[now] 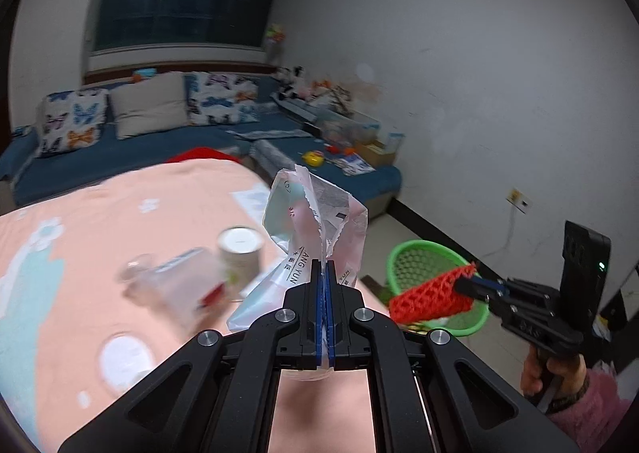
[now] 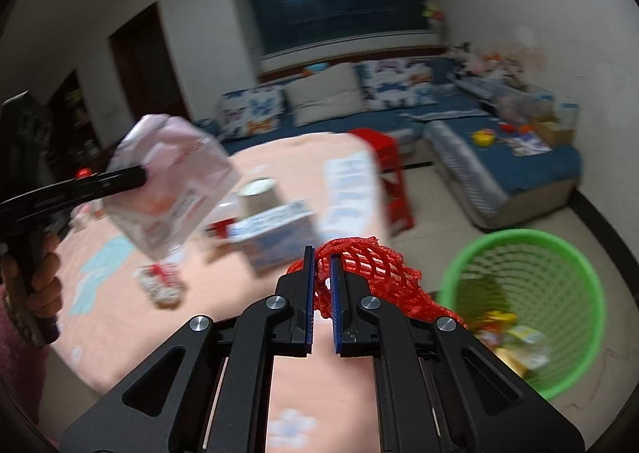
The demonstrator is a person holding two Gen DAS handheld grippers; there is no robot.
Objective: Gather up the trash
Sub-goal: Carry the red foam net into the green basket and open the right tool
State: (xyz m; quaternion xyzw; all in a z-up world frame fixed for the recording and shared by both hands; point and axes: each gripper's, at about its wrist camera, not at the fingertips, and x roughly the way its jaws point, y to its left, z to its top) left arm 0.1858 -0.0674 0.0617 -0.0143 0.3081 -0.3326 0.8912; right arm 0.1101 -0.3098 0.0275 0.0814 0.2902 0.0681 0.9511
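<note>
The left gripper [image 1: 324, 273] has its fingers clenched on a crumpled plastic wrapper [image 1: 315, 221], pinching its middle so the pale, printed film stands up above the fingertips, its long axis roughly upright, with a looser flap hanging down toward the desk [image 1: 100, 213]. The wrapper is held in the air above the pink, flower-patterned desk cover. From the right wrist view the same wrapper [image 2: 171, 181] bulges out past the left gripper's dark fingers [image 2: 120, 177], blurred. The right gripper [image 2: 320, 265] grasps a red foam net sleeve [image 2: 371, 265] between its blue pads; the sleeve's long axis runs across the fingers and trails down to the right, toward the green mesh basket [image 2: 575, 281] on the floor, which holds assorted yellow and pale scraps. In the left wrist view the sleeve [image 1: 431, 293] is held in front of the basket's opening [image 1: 399, 257]. On the desk lie a white cup [image 1: 239, 253] and a blurred box [image 2: 275, 233].
</note>
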